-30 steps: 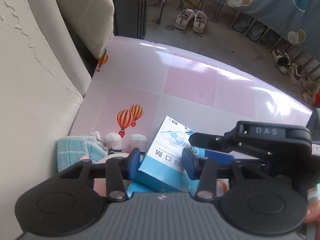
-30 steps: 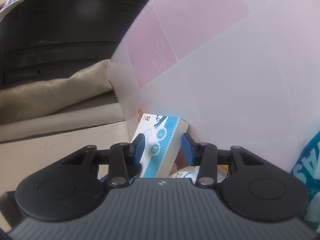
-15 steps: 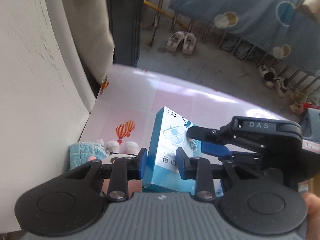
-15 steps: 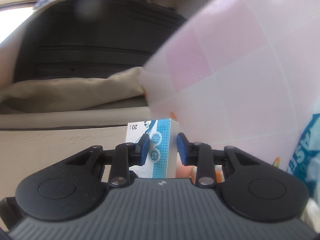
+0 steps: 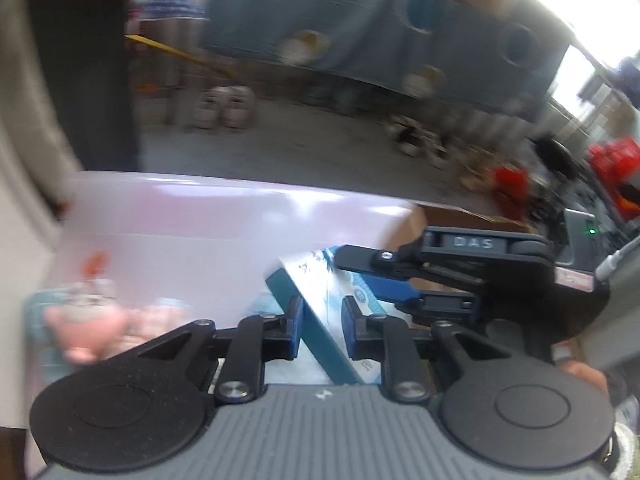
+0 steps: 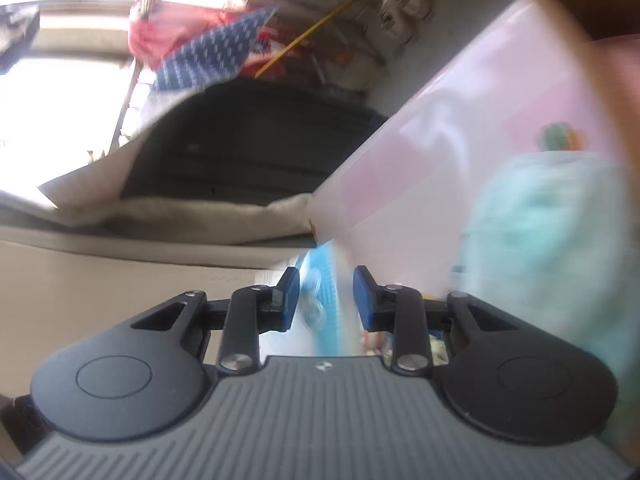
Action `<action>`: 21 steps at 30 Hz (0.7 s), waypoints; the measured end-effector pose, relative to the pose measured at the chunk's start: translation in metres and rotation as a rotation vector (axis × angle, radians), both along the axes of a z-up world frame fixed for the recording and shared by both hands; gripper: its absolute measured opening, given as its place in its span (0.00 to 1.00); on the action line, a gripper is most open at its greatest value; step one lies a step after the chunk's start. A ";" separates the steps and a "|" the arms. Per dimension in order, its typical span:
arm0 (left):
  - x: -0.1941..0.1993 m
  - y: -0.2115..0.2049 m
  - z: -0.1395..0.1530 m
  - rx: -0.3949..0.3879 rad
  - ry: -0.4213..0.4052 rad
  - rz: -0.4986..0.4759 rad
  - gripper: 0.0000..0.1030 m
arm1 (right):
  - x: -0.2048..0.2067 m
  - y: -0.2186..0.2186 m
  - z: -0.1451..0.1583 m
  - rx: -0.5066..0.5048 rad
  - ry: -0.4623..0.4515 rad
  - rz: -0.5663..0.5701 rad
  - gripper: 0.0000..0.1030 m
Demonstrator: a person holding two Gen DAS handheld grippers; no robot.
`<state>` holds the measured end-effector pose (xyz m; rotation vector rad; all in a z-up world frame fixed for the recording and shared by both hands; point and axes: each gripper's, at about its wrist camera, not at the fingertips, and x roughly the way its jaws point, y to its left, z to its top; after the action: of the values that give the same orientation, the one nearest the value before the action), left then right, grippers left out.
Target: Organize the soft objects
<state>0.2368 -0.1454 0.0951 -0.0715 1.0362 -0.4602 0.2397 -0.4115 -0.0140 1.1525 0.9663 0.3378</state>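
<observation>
A blue and white cardboard box is tilted between both grippers, above the pink and white table. My left gripper is shut on the box's lower part. My right gripper has the same box between its pads; in the left wrist view its black body reaches in from the right and clamps the box's upper end. A pink and white plush toy lies blurred at the left on a teal cloth. A teal soft thing fills the right of the right wrist view, blurred.
A beige wall and sofa cushion stand along the table's left side. Beyond the far table edge is a grey floor with shoes and a blue cloth. A brown cardboard box is at the table's right.
Both grippers have lifted the box higher and swung it right; it now tilts more. The views are motion-blurred. The right wrist view now takes in the teal soft thing.
</observation>
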 end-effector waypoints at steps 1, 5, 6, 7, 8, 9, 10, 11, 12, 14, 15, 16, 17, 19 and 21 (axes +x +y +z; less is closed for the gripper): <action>-0.006 -0.021 0.000 0.000 -0.006 -0.035 0.20 | -0.012 -0.021 0.001 -0.028 -0.008 -0.024 0.28; -0.024 -0.094 -0.012 -0.014 0.006 -0.139 0.20 | -0.053 -0.102 -0.007 -0.036 0.017 -0.140 0.28; -0.026 -0.109 -0.018 -0.022 0.022 -0.159 0.20 | -0.063 -0.120 -0.012 -0.037 0.025 -0.166 0.28; -0.028 -0.123 -0.024 -0.026 0.037 -0.176 0.20 | -0.074 -0.141 -0.016 -0.039 0.029 -0.195 0.28; -0.030 -0.138 -0.030 -0.032 0.048 -0.197 0.20 | -0.082 -0.157 -0.019 -0.041 0.031 -0.218 0.28; -0.031 -0.152 -0.035 -0.035 0.059 -0.215 0.20 | -0.089 -0.171 -0.022 -0.046 0.032 -0.238 0.28; -0.031 -0.164 -0.041 -0.033 0.072 -0.226 0.20 | -0.096 -0.184 -0.024 -0.054 0.033 -0.258 0.28; -0.032 -0.176 -0.047 -0.034 0.084 -0.240 0.20 | -0.102 -0.200 -0.024 -0.068 0.033 -0.279 0.28; -0.032 -0.189 -0.053 -0.043 0.093 -0.255 0.19 | -0.104 -0.209 -0.025 -0.079 0.032 -0.295 0.28; -0.030 -0.212 -0.064 -0.067 0.117 -0.274 0.20 | -0.109 -0.233 -0.028 -0.074 0.025 -0.319 0.26; -0.030 -0.223 -0.069 -0.072 0.125 -0.275 0.20 | -0.107 -0.234 -0.025 -0.094 0.021 -0.331 0.26; -0.028 -0.234 -0.075 -0.074 0.133 -0.278 0.19 | -0.108 -0.242 -0.023 -0.132 0.015 -0.337 0.26; -0.026 -0.243 -0.080 -0.070 0.139 -0.280 0.20 | -0.108 -0.249 -0.023 -0.155 0.011 -0.344 0.26; -0.022 -0.256 -0.088 -0.058 0.147 -0.270 0.20 | -0.110 -0.258 -0.024 -0.173 0.000 -0.355 0.26; -0.021 -0.259 -0.092 -0.053 0.149 -0.268 0.21 | -0.111 -0.260 -0.024 -0.189 -0.010 -0.363 0.27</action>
<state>0.2155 -0.4044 0.0036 -0.0140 1.1862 -0.7341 0.1290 -0.6712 -0.0385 1.1248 0.7436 -0.0394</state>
